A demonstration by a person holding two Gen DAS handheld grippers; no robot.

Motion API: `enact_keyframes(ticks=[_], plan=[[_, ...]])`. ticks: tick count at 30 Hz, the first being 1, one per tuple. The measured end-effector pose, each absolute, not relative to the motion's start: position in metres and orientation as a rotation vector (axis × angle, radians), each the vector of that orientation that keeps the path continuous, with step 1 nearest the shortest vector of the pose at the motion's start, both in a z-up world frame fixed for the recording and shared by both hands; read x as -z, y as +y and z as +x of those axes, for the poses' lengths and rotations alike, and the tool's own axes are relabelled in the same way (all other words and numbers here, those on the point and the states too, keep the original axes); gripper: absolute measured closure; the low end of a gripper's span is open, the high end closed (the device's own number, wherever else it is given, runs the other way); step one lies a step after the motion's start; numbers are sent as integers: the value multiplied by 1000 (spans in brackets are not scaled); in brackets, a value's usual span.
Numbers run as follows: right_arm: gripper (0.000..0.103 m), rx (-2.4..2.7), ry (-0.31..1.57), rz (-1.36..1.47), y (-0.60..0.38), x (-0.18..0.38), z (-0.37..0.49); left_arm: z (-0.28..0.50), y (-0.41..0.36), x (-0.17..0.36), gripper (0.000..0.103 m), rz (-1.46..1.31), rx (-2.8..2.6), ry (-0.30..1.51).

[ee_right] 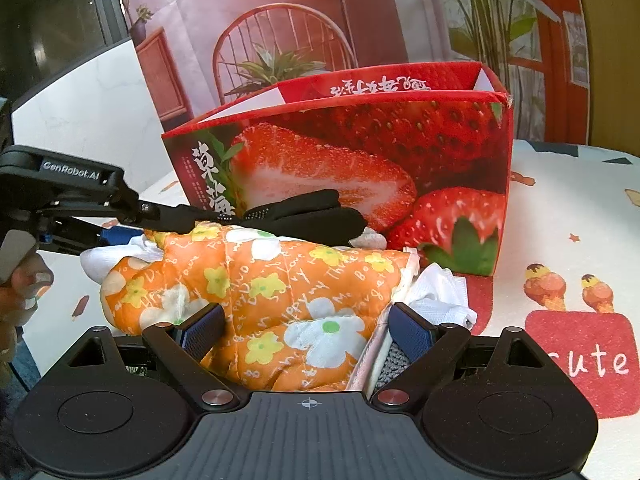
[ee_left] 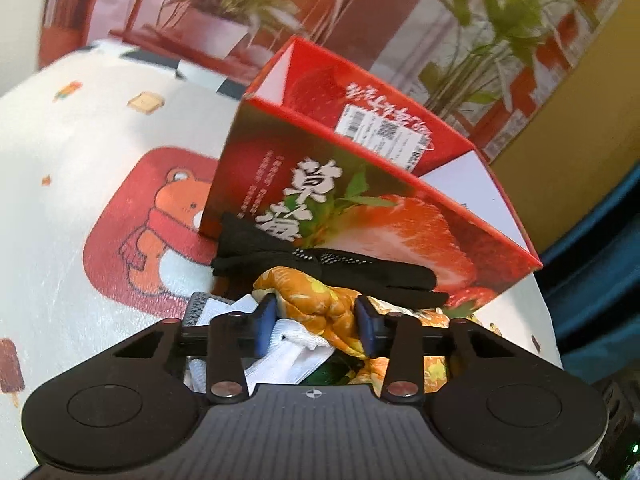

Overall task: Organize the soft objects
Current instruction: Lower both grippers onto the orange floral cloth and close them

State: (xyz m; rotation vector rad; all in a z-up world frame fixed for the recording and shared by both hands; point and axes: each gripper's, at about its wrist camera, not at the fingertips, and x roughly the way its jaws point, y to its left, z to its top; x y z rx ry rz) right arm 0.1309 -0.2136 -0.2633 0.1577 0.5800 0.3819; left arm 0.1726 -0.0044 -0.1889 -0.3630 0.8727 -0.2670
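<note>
Pinching a bunched fold of the orange flowered cloth (ee_left: pixel 320 306), the left gripper (ee_left: pixel 316 320) has its blue pads pressed against the fabric from both sides in the left wrist view, jaws narrowed around it. No earlier moment is shown, so only the grip itself can be told. The right gripper (ee_right: pixel 308 330) stands wide, its two blue pads on either side of the same orange flowered cloth (ee_right: pixel 256 280); the cloth bulges between them, and whether the pads actually press on it cannot be told. That cloth lies on the near part of the table covering (ee_right: pixel 560 216), a white sheet printed with cartoon bears and ice creams, just in front of the red strawberry box (ee_right: pixel 360 152). A black glove (ee_right: pixel 304 212) rests on the far edge of the cloth, touching the foot of the box. White fabric (ee_right: pixel 440 296) pokes out from under the cloth on its right side, and a grey knitted piece (ee_right: pixel 394 360) shows beside the right pad. At the far left of the right wrist view, a hand (ee_right: pixel 24 292) holds the left gripper's handle. The box is open at the top and stands upright.
</note>
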Motion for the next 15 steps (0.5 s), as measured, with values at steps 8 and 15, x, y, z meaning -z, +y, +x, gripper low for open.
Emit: enact_keyframes(ticks=[8, 15], plan=[[15, -382, 583, 210, -220, 259, 133, 149, -16, 167, 71, -198, 361, 739], [15, -375, 596, 255, -224, 260, 134, 142, -7, 180, 71, -203, 362, 751]])
